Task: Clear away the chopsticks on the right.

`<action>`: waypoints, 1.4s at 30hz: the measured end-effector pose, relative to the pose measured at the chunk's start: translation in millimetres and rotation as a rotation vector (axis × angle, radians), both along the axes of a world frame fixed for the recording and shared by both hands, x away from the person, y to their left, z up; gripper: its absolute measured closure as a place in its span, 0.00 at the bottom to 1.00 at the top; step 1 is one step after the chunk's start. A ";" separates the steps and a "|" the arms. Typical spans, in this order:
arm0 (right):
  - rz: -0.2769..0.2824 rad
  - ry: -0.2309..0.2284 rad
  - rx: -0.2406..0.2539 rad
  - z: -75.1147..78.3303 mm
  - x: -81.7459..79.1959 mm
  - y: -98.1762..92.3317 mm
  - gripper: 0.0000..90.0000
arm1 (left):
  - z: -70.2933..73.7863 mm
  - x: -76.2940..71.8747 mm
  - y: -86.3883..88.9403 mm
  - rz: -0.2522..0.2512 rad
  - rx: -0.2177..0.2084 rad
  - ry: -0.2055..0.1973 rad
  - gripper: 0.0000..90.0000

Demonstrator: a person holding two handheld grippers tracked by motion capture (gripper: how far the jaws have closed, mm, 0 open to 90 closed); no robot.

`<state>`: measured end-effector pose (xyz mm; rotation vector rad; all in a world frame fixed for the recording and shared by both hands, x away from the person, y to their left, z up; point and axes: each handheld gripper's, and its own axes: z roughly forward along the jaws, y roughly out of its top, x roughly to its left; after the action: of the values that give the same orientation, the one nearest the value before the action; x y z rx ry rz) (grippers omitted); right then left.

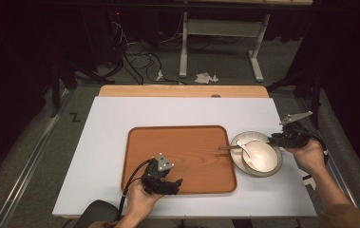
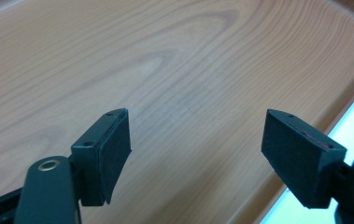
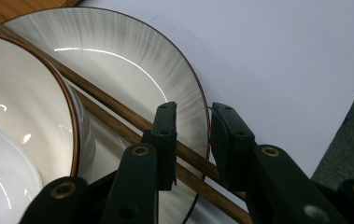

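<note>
Nearest the camera, the left gripper (image 1: 175,183) is being held low over the front edge of the wooden tray (image 1: 182,137), its jaws standing wide apart with nothing between them; in the left gripper view bare wood grain is being shown under the pads (image 2: 114,149).

Farther right, on the white table (image 1: 111,118), the right gripper (image 1: 275,138) is being brought to the rim of the plate (image 1: 263,137). In the right gripper view its jaws are being set astride that rim, partly closed but with a gap left, and no firm pinch on it can be made out.

A white bowl (image 1: 263,156) holding a spoon (image 1: 245,148) is being carried by the plate, and a pair of chopsticks (image 3: 118,116) is lying across the plate beside the bowl, passing just under the jaws.

The risk is judged to be in the grip: if the chopsticks are being caught along with the rim, the hold may be spoiled. If the plate is lifted by one edge, it may be tipped, and bowl, spoon and chopsticks may be sent sliding off.
</note>
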<state>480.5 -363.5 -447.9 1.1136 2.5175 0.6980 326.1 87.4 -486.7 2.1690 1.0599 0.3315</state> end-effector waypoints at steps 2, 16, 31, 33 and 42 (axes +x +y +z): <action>-0.006 0.010 0.004 0.3 2.1 -0.6 0.80 | -0.1 -0.3 -0.6 -0.007 0.005 0.000 0.27; 0.013 0.076 0.049 0.4 5.3 -6.3 0.75 | -0.9 -0.1 0.2 -0.004 -0.003 0.005 0.27; 0.023 0.121 0.020 -0.1 14.1 -1.3 0.74 | -1.2 -1.0 -1.2 -0.006 0.006 0.001 0.27; 0.023 0.136 0.021 0.5 13.4 -1.9 0.76 | -1.0 -0.8 -0.9 -0.006 0.000 0.006 0.27; 0.054 0.157 0.002 2.1 13.1 1.2 0.76 | 0.4 -0.4 0.3 -0.007 -0.002 -0.001 0.27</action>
<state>493.5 -362.3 -445.9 1.1463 2.6869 0.6501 325.7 87.8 -486.3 2.1694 1.0516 0.3282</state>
